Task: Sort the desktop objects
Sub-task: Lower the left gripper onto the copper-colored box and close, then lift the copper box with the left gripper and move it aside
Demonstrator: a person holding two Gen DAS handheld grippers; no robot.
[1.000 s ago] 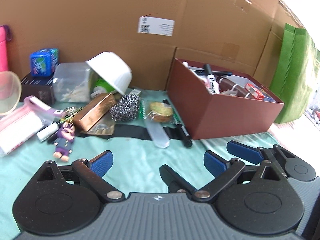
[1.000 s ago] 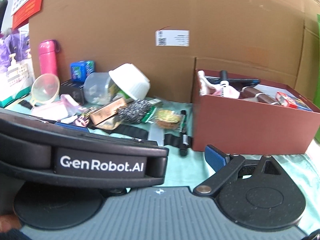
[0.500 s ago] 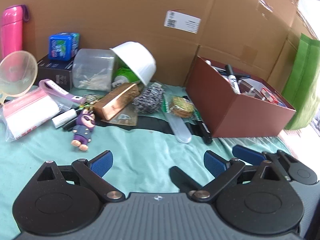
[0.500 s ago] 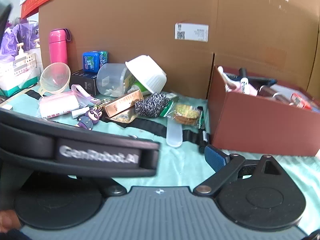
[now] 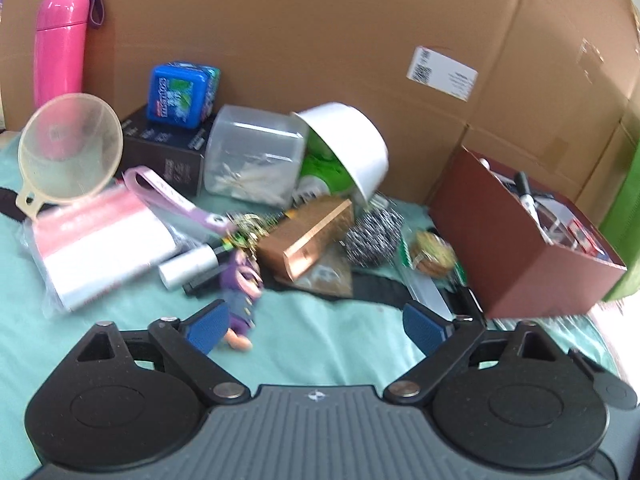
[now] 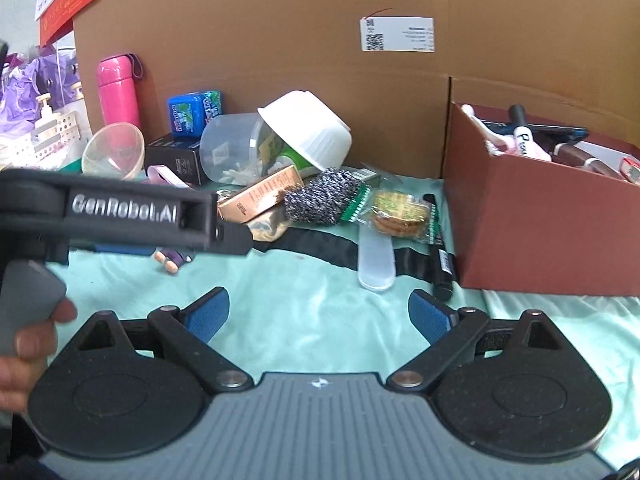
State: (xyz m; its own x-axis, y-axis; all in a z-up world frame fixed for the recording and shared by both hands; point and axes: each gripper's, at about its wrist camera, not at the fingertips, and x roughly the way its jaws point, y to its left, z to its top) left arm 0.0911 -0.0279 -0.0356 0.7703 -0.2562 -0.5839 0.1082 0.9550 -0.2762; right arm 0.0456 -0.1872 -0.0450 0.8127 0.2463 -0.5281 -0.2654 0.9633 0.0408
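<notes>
**Left gripper slides over to the doll**

Since a second ago my left gripper (image 5: 316,326) has swung left along the pile: the red box (image 5: 516,236) has slid toward the right of its view and the doll (image 5: 240,284) now lies just beside its left pad. Its jaws are wide but closing, with only the teal cloth (image 5: 320,344) between them. My right gripper (image 6: 320,314) stands wide and empty over bare cloth, near the cloth's front edge.

The red box sits at the cloth's right side against the cardboard wall (image 6: 280,40); a marker (image 6: 522,130) and other items I cannot make out lie in it. Toward the back edge, a clear tub (image 5: 252,156) on its side holds pale sticks, and a white bowl (image 5: 352,148) leans tilted against it. A steel scourer (image 6: 324,198) and a wrapped biscuit (image 6: 400,214) lie mid-cloth.
</notes>
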